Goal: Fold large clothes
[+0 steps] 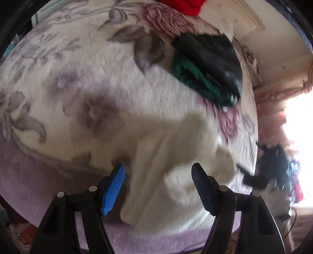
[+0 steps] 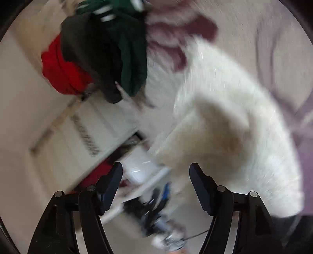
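The white fleecy garment (image 1: pixel 176 172) lies bunched on the near edge of the bed (image 1: pixel 64 93), its folds heaped loosely on the floral blanket, and you have it directly below your left claw (image 1: pixel 158 187). That claw's jaws stand apart with nothing pressed between them; the cloth sits beneath the gap, not in a grip. Your right claw (image 2: pixel 156 185) is likewise spread wide and empty, the same white garment (image 2: pixel 234 136) filling the right of its view, beside the fingers and not between them. Both views are smeared with motion blur, so finer detail of the fabric's edges cannot be told. Farther across the bed, toward the right edge, a dark green and black garment (image 1: pixel 207 68) rests in a compact bundle, and a red one (image 1: pixel 183 5) lies at the far edge, apparently set aside as a pile out of the working area. With both claws free and the white piece still rumpled, the fold looks unfinished; judging from its heap, a fresh grasp on an edge would come next.
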Motion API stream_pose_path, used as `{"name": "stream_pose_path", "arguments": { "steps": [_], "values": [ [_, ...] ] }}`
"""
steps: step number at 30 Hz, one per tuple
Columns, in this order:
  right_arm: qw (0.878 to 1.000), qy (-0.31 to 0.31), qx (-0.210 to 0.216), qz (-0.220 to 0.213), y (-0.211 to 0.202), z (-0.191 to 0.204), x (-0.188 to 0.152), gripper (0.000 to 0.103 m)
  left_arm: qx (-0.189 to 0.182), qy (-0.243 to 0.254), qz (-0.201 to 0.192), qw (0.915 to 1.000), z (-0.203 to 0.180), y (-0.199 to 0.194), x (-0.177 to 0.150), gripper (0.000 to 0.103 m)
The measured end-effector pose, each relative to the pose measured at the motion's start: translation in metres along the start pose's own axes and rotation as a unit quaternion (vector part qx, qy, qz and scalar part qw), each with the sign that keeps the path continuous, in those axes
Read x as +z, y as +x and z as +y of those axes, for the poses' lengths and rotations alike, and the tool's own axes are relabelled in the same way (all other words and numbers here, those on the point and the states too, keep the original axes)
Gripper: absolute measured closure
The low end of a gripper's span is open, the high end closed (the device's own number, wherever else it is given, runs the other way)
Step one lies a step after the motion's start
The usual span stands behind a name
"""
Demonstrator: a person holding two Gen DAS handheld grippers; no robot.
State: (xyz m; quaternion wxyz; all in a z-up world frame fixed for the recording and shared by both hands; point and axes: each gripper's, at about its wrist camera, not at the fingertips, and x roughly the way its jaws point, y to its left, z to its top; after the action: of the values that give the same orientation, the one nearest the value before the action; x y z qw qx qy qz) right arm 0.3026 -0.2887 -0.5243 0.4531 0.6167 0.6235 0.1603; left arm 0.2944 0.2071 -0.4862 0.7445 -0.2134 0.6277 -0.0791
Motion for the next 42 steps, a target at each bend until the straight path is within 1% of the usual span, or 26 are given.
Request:
{"name": "stream_pose_path", "arguments": {
  "steps": [1,2,4,6,7,8,10,11,12,13,17,20,21,25,26,27,28,29,30,31,33,35,37,38,40,42],
  "values": [
    [0.998,-0.039,-0.051,-0.011,-0.006,0.011,-0.006,0.030,0.003,0.011,0.008,0.9999,-0.003,0.004,-0.009,0.034],
    [0.995,-0.064,-0.081,-0.016,-0.009,0.015,-0.010,0.030,0.000,0.019,0.015,0.9997,-0.005,0.009,-0.015,0.034],
    [0.976,-0.141,-0.164,-0.021,-0.012,0.030,-0.028,0.030,0.006,0.043,0.037,0.9984,-0.010,0.024,-0.025,0.034],
    [0.959,-0.192,-0.210,-0.007,-0.009,0.028,-0.041,0.030,0.018,0.080,0.029,0.9962,-0.018,0.035,-0.027,0.038],
    [0.949,-0.215,-0.232,0.005,-0.009,0.019,-0.045,0.030,0.017,0.104,0.011,0.9944,-0.024,0.036,-0.025,0.051],
    [0.934,-0.237,-0.267,0.017,-0.001,0.013,-0.051,0.030,0.015,0.121,0.005,0.9925,-0.029,0.037,-0.021,0.081],
    [0.908,-0.260,-0.330,0.018,0.011,0.000,-0.056,0.034,0.008,0.137,-0.001,0.9905,-0.039,0.035,-0.010,0.084],
    [0.901,-0.263,-0.346,0.013,0.014,-0.004,-0.057,0.043,0.001,0.146,-0.008,0.9893,-0.043,0.032,-0.004,0.086],
    [0.897,-0.262,-0.356,0.011,0.017,-0.009,-0.059,0.072,0.000,0.152,-0.012,0.9883,-0.046,0.028,0.001,0.087],
    [0.899,-0.256,-0.356,0.010,0.018,-0.012,-0.060,0.084,-0.003,0.163,-0.017,0.9864,-0.052,0.023,0.008,0.087],
    [0.914,-0.240,-0.326,-0.030,0.001,-0.006,-0.065,0.092,-0.021,0.168,-0.031,0.9852,-0.066,0.013,0.038,0.088],
    [0.910,-0.254,-0.324,-0.058,-0.011,0.004,-0.065,0.092,-0.016,0.175,-0.028,0.9840,-0.073,0.028,0.065,0.088],
    [0.909,-0.255,-0.323,-0.059,-0.014,0.005,-0.062,0.092,-0.004,0.179,-0.022,0.9836,-0.072,0.045,0.077,0.088],
    [0.925,-0.222,-0.308,-0.023,-0.019,-0.011,-0.043,0.089,0.008,0.143,0.065,0.9875,-0.046,0.117,0.092,0.088],
    [0.925,-0.224,-0.307,-0.018,-0.021,-0.009,-0.042,0.088,0.008,0.142,0.071,0.9872,-0.044,0.123,0.090,0.087],
    [0.923,-0.229,-0.308,-0.009,-0.021,-0.010,-0.038,0.081,0.005,0.141,0.076,0.9871,-0.042,0.127,0.086,0.086],
    [0.920,-0.238,-0.312,0.001,-0.022,-0.011,-0.033,0.055,0.004,0.141,0.074,0.9873,-0.040,0.126,0.083,0.085],
    [0.916,-0.246,-0.316,0.003,-0.021,-0.012,-0.026,0.037,0.002,0.138,0.072,0.9878,-0.039,0.125,0.081,0.084],
    [0.911,-0.260,-0.320,0.006,-0.019,-0.015,-0.018,0.006,0.000,0.134,0.072,0.9884,-0.037,0.124,0.079,0.080],
    [0.911,-0.268,-0.314,0.014,-0.016,-0.020,-0.011,0.001,-0.004,0.124,0.071,0.9897,-0.034,0.123,0.078,0.080],
    [0.912,-0.266,-0.310,0.041,-0.005,-0.034,0.008,0.001,-0.015,0.105,0.074,0.9916,-0.028,0.121,0.077,0.076],
    [0.921,-0.258,-0.281,0.079,0.011,-0.053,0.029,0.001,-0.020,0.093,0.072,0.9929,-0.023,0.115,0.077,0.074],
    [0.941,-0.229,-0.218,0.122,0.028,-0.073,0.051,0.001,-0.024,0.073,0.073,0.9943,-0.021,0.106,0.076,0.072],
    [0.944,-0.230,-0.202,0.125,0.032,-0.074,0.054,0.001,-0.025,0.060,0.070,0.9954,-0.018,0.101,0.075,0.069],
    [0.936,-0.269,-0.189,0.123,0.044,-0.067,0.053,0.000,-0.023,0.032,0.055,0.9977,-0.011,0.087,0.071,0.067],
    [0.923,-0.314,-0.182,0.127,0.059,-0.059,0.043,0.001,-0.014,-0.002,0.045,0.9989,-0.003,0.073,0.061,0.055]
  ]
}}
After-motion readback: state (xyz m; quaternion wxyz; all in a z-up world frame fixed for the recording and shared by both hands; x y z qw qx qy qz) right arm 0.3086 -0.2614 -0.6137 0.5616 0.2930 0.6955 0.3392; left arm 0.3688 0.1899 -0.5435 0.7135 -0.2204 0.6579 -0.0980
